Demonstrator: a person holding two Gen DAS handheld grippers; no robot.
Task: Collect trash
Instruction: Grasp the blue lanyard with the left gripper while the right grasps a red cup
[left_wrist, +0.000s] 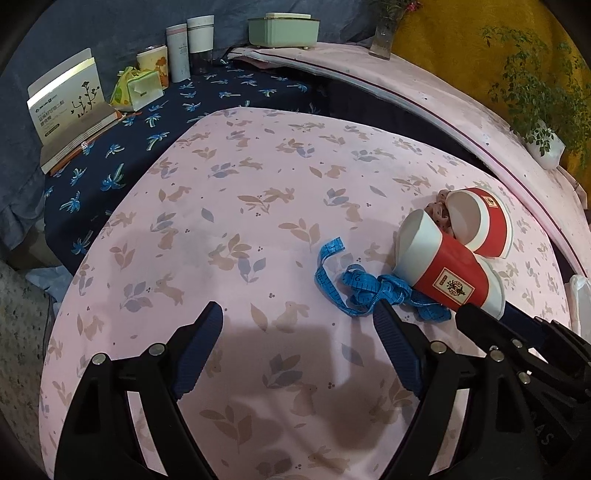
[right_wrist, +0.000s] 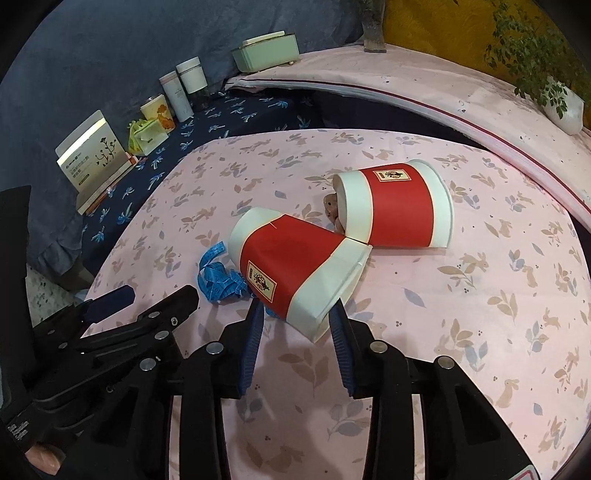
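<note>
On a table draped in a pink cloth printed with rabbits and leaves, two red-and-white paper cups lie tipped on their sides, and I judge them the trash to be collected. I have brought my right gripper down so its blue-padded fingers straddle the flattened rim end of the nearer paper cup; the pads sit just beside its walls, and I cannot tell whether they press yet, so I count it as not gripped. That crushed end is probably the easiest place to pinch a cup that rolls. The farther paper cup touches the first, with a small brown crumpled scrap wedged at its mouth. A tangled blue measuring tape lies against the near cup, partly under it, so a lift could drag it along. My left gripper hovers wide open over bare cloth, holding nothing, apparently in reserve beside the tape.
</note>
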